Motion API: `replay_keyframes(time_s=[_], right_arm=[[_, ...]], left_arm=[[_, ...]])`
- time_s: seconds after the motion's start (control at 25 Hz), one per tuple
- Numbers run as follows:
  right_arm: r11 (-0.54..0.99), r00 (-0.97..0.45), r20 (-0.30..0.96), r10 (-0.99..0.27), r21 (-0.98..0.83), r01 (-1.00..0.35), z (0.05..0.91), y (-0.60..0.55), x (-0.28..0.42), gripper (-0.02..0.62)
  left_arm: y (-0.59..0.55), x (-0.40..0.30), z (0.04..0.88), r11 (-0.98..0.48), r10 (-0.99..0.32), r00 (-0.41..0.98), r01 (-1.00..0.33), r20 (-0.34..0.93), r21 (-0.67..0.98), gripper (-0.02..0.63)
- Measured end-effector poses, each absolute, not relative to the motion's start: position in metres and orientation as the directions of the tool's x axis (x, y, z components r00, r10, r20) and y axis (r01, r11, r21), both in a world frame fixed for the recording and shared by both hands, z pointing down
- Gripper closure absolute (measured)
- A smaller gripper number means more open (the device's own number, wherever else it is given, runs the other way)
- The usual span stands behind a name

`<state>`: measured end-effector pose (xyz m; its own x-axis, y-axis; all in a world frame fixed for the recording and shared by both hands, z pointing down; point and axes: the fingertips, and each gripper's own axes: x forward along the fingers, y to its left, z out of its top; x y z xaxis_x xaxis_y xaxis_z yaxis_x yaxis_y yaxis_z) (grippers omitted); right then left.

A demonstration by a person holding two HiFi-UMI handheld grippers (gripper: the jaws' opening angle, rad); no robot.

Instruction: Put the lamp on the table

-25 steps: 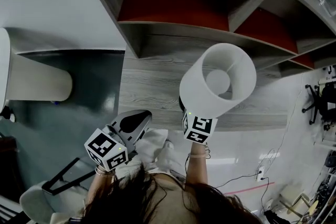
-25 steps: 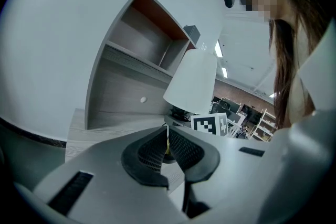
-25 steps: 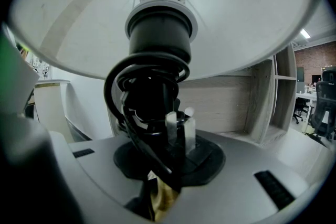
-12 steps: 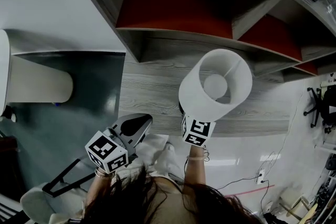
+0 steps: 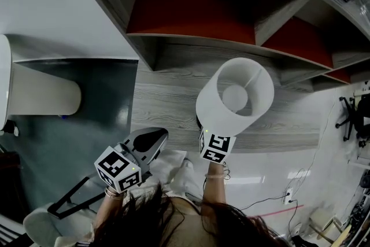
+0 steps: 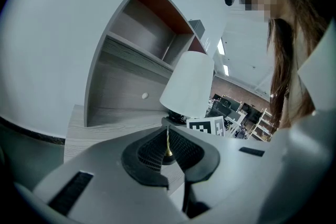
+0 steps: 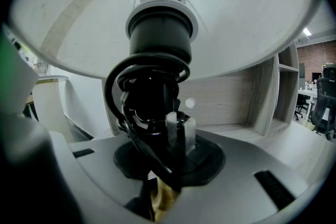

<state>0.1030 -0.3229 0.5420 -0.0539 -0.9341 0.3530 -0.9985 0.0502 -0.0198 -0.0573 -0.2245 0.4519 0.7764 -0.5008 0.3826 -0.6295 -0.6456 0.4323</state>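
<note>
Grippers at a grey wood-grain table: on the left, your left gripper hangs at the table's near edge, jaws pressed together on nothing. To its right, your right gripper pinches the black stem of the white drum-shaded lamp, held over the tabletop below grey, red-backed shelves.

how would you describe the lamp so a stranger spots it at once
Find the grey wood-grain table below the shelves with red back panels. Over it, the right gripper holds the lamp just below its shade. It alone has a white drum shade.
</note>
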Motion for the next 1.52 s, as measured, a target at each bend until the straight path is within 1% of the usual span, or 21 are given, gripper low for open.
replay_keyframes(time_s=[0.68, 1.52], right_arm=[[0.041, -0.051, 0.365, -0.93, -0.036, -0.999, 0.553, -0.315, 0.105, 0.497], [0.077, -0.066, 0.364, -0.929, 0.014, -0.997, 0.56, -0.302, 0.101, 0.491]], left_arm=[[-0.216, -0.053, 0.449, -0.659, -0.495, 0.783, -0.621, 0.376, 0.425, 0.588], [-0.2, -0.043, 0.446, -0.673, -0.484, 0.794, -0.607, 0.368, 0.423, 0.588]])
